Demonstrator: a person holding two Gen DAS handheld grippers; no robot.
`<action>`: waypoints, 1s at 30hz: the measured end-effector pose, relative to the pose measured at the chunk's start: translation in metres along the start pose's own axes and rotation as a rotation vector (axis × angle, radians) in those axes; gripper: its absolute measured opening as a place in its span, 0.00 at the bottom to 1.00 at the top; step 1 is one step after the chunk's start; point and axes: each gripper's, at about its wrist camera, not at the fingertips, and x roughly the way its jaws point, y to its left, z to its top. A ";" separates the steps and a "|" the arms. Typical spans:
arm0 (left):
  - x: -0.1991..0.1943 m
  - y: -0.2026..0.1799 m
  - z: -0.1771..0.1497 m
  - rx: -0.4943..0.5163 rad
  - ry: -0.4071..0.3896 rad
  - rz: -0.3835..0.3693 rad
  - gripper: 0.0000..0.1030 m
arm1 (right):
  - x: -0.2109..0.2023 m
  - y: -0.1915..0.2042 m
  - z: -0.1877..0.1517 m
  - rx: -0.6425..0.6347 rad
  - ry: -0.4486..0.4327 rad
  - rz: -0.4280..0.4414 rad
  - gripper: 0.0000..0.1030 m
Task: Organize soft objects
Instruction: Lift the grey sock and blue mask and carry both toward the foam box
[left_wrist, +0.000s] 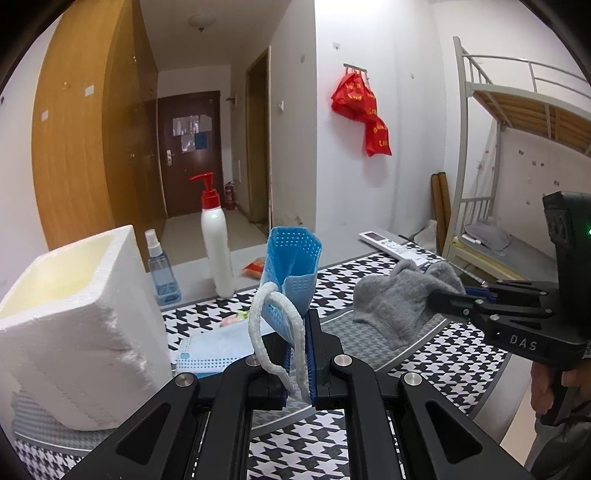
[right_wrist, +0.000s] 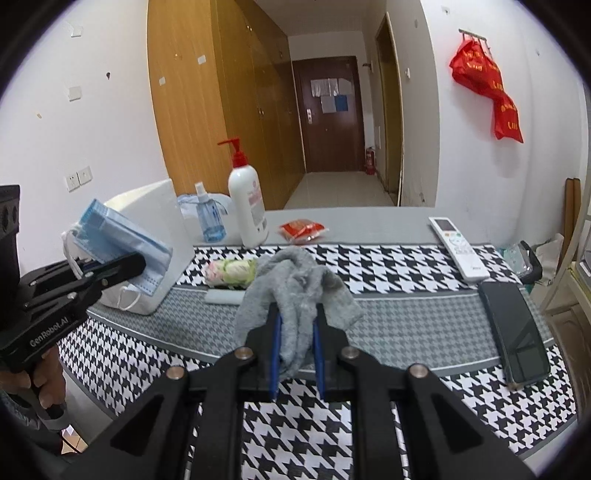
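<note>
Both soft things are lifted off the table, so the step in hand looks like the carry. The left gripper is clamped tight on a blue mask, which stands up at the centre of the left view with its white ear loop hanging by the jaws. The right gripper is pinched nearly closed on a grey sock, bunched at the centre of the right view. The likely goal is the foam box at lower left of the left view; the next move calls for bringing each piece over its open top before letting go. The box's inside is mostly hidden, a second mask lies partly behind the left jaws, and the small floral bundle behind the sock is too blurred to name
</note>
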 end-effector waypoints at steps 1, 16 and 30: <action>-0.001 0.001 0.001 -0.002 -0.002 -0.001 0.08 | -0.001 0.001 0.001 0.001 -0.006 0.001 0.18; -0.022 0.012 0.020 -0.010 -0.054 0.044 0.08 | -0.009 0.020 0.026 -0.023 -0.080 0.025 0.18; -0.036 0.024 0.042 -0.017 -0.111 0.061 0.08 | -0.008 0.040 0.051 -0.060 -0.122 0.049 0.18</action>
